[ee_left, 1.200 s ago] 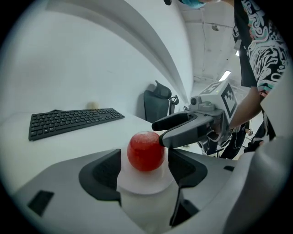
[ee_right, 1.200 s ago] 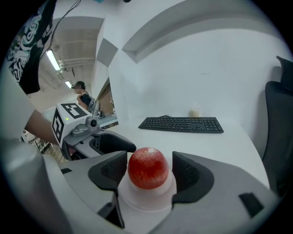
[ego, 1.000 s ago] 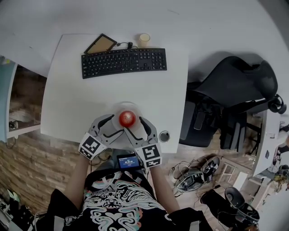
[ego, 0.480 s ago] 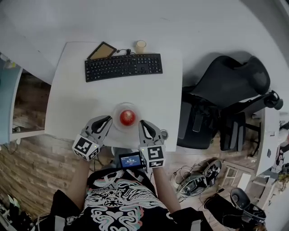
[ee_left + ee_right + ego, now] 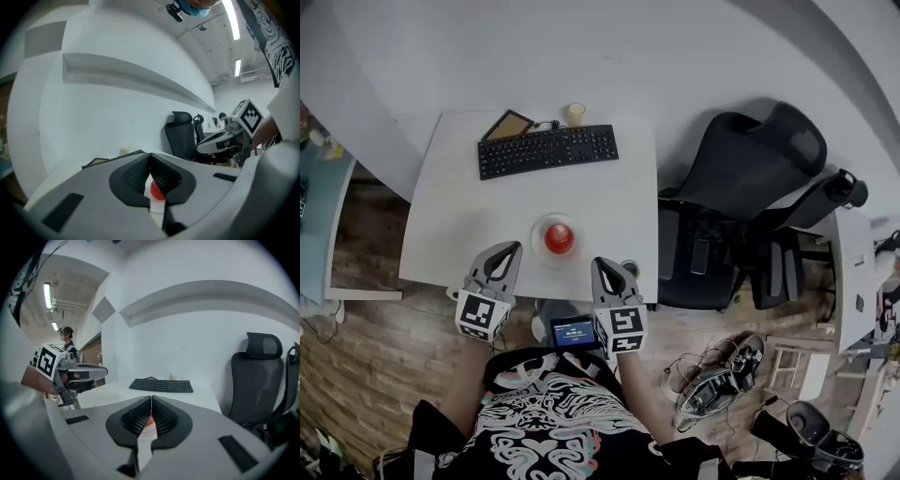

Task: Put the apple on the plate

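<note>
A red apple [image 5: 559,237] rests on a small white plate [image 5: 538,228] near the front edge of the white table [image 5: 450,216]. My left gripper [image 5: 508,251] hovers at the table's front edge, left of the plate, shut and empty. My right gripper [image 5: 602,266] hangs by the front edge to the right of the plate, also shut with nothing in it. Past the closed jaws, a sliver of the apple [image 5: 156,192] shows in the left gripper view, and the apple [image 5: 148,421] peeks through in the right gripper view. Neither gripper touches apple or plate.
A black keyboard [image 5: 547,150] lies at the table's back, with a framed tablet [image 5: 508,125] and a small cup [image 5: 575,113] behind it. A black office chair [image 5: 741,197] stands to the right. A small screen [image 5: 575,332] sits at the person's chest. Cables and shoes litter the floor at right.
Both grippers pulled back from the apple and plate toward the person and rose, and their jaws went from open to shut. The apple stays on the plate.
</note>
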`<state>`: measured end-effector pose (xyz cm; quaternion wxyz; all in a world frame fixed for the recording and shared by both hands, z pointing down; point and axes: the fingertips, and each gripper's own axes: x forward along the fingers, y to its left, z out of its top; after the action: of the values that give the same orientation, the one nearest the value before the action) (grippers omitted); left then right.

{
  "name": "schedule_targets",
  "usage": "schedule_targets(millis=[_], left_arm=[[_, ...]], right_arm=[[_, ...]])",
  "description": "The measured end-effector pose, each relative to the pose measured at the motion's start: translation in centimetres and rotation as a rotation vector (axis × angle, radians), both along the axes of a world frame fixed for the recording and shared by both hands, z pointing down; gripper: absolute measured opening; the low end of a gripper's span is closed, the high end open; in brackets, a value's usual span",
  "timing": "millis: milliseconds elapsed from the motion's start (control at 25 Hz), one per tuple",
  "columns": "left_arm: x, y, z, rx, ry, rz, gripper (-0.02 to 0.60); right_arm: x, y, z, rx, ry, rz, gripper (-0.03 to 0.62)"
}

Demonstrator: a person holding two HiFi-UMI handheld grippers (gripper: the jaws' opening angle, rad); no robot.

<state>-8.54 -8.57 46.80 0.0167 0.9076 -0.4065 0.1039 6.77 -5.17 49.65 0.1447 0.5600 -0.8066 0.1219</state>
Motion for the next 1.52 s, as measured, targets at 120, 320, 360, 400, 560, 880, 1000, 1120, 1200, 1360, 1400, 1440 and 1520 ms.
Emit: schedule_targets(millis=[120,320,360,400,560,880,1000,1120,1200,1360,1400,1440,1520], left_arm=[[0.4,1.9,-2.7,0.052,0.014,0.012,0.015],[0.3,3.6,-4.4,0.079,0.021,-0.013,0.015],[0.3,3.8,-4.6,0.083,0.020,-0.023,0.015],[0.2,4.0,-4.8,0.086,0.020,-0.034,0.015],[0.2,5.2,-5.5,0.082,0.019,-0.081,0.015],[1.7,8.4,-7.5,0.100,-0.004,-0.188,0.015],[2.7,10.2,-7.8,0.108,-0.011,-0.209,0.015],[3.2,11.9,-7.5,0.101,-0.016,-0.232,0.015],[3.6,12.8,-7.5,0.110,-0.015,-0.248,0.015],[4.7,13.8,-7.7,0.120,-0.015,-0.262,0.015],[5.0,14.0,-7.8,0.121,-0.016,-0.264,0.015],[5.2,14.1,-7.8,0.123,-0.018,-0.265,0.015],[5.4,14.3,-7.9,0.126,-0.020,-0.268,0.015]], right_arm=[[0.0,1.9,-2.1,0.036,-0.006,0.023,0.029],[0.4,4.0,-4.8,0.097,0.007,0.044,0.029],[0.7,4.2,-5.3,0.108,0.003,0.046,0.029],[1.0,4.2,-5.7,0.119,-0.001,0.047,0.029],[2.4,4.7,-7.0,0.139,-0.004,0.046,0.029],[4.1,7.0,-8.4,0.159,-0.033,-0.022,0.029],[4.8,8.2,-9.1,0.185,-0.046,-0.044,0.029],[4.7,9.4,-9.6,0.192,-0.058,-0.072,0.029],[4.8,10.0,-9.8,0.195,-0.064,-0.088,0.029],[5.7,11.1,-9.6,0.190,-0.052,-0.108,0.029],[5.9,11.2,-9.5,0.188,-0.049,-0.111,0.029],[6.0,11.3,-9.4,0.187,-0.052,-0.114,0.028],[6.1,11.4,-9.3,0.185,-0.064,-0.118,0.028]])
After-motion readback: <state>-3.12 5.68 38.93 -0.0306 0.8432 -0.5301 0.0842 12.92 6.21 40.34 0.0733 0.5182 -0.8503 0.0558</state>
